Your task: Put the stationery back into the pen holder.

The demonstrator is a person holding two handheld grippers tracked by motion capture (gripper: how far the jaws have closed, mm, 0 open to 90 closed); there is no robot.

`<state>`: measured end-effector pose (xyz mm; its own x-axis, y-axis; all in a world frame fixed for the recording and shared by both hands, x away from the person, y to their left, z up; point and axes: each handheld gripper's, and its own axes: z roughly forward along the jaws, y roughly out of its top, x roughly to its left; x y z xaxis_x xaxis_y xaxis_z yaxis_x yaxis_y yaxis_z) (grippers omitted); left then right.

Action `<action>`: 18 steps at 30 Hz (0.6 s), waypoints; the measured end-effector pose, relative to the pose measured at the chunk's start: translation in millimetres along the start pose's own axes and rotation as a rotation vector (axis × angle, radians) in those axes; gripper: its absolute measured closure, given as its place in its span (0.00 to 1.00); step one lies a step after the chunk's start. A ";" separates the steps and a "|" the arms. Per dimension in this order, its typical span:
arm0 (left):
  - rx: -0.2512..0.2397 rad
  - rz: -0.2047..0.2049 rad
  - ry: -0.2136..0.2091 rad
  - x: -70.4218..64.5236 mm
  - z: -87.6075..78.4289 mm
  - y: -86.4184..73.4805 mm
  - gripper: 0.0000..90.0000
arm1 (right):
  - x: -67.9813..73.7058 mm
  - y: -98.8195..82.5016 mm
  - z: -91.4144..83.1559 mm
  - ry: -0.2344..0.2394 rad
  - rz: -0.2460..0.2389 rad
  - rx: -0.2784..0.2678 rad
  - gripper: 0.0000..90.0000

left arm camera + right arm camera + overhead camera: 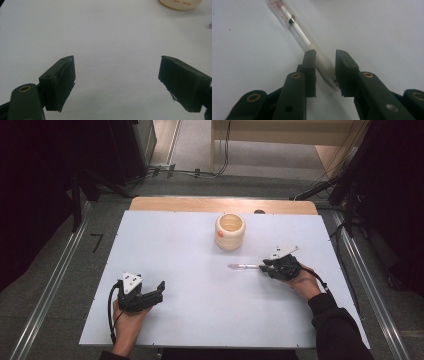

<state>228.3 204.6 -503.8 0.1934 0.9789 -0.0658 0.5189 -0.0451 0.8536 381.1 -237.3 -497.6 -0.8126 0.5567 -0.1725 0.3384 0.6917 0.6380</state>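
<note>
At a white desk (200,320), we hold a gripper in each hand, with a clear pen (243,266) lying flat on the sheet at our right. The right gripper (265,266) sits low over the pen's near end, its jaws drawn in on either side of the barrel. In the right gripper view (325,72) the frosted grip section of the pen (297,28) runs between the two black pads; the tip end appears to meet the right-hand pad, while the left-hand pad stands just beside the barrel, and we cannot tell whether both pads press on it. The rest of the pen slants away from the jaws, a metal band and a pinkish end showing through its clear body.

The left gripper (159,289) rests at the near left of the desk, well apart from the pen, held from below by the left hand (127,317), its cable looping beside the wrist. In the left gripper view (117,82) its jaws are spread wide over bare white surface, with nothing between them.

Toward the far middle of the desk stands a cream ribbed cup (230,231), upright, with a small orange mark on its side; it is near the pen's far end but apart from it. The cup's base (180,4) edges into the top of the left gripper view. A dark sleeve (335,325) covers the right forearm.
</note>
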 end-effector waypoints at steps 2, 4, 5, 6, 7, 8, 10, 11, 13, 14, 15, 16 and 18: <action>0.000 0.001 -0.002 0.0 0.2 0.0 0.17 | 0.8 -0.5 -1.1 0.001 -0.002 0.002 0.81; -0.001 0.001 -0.002 -0.1 0.4 0.1 0.17 | 1.2 -0.9 -2.3 0.022 0.006 0.004 0.84; -0.001 0.001 -0.003 -0.3 0.4 0.2 0.17 | 1.1 -0.8 -2.4 0.030 0.002 0.002 0.85; -0.001 0.001 -0.002 -0.4 0.4 0.2 0.17 | 2.4 -0.6 -2.8 0.039 0.006 0.006 0.85; -0.004 0.001 -0.001 -0.8 0.6 0.2 0.17 | 2.4 -0.6 -2.8 0.039 0.006 0.006 0.85; -0.003 0.002 -0.002 -0.8 0.6 0.2 0.17 | 2.5 -0.5 -2.6 0.040 0.004 0.007 0.85; -0.003 0.001 -0.002 -1.0 0.7 0.2 0.17 | 1.8 -0.4 -2.3 0.048 0.008 0.008 0.85; -0.003 0.002 -0.001 -1.1 0.7 0.2 0.17 | 1.1 -0.3 -1.9 0.052 0.004 0.006 0.85; -0.003 0.003 -0.002 -1.1 0.9 0.2 0.17 | 0.0 -0.3 -1.2 0.057 0.005 0.006 0.85; -0.003 0.003 -0.001 -1.3 1.1 0.2 0.17 | -0.3 -0.1 -1.1 0.059 0.006 0.008 0.85; -0.002 0.004 -0.001 -1.5 1.2 0.3 0.17 | 0.1 0.0 -0.6 0.061 0.008 0.012 0.84; 0.000 0.004 -0.001 -1.7 1.2 0.3 0.17 | -0.3 0.4 0.5 0.059 0.005 0.015 0.84; -0.002 0.005 -0.002 -2.0 1.3 0.5 0.17 | -1.9 1.7 1.1 0.072 0.016 0.025 0.84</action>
<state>229.3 202.3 -504.0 0.1979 0.9782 -0.0630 0.5161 -0.0493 0.8551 383.8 -236.6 -497.0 -0.8385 0.5341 -0.1076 0.3629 0.6948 0.6209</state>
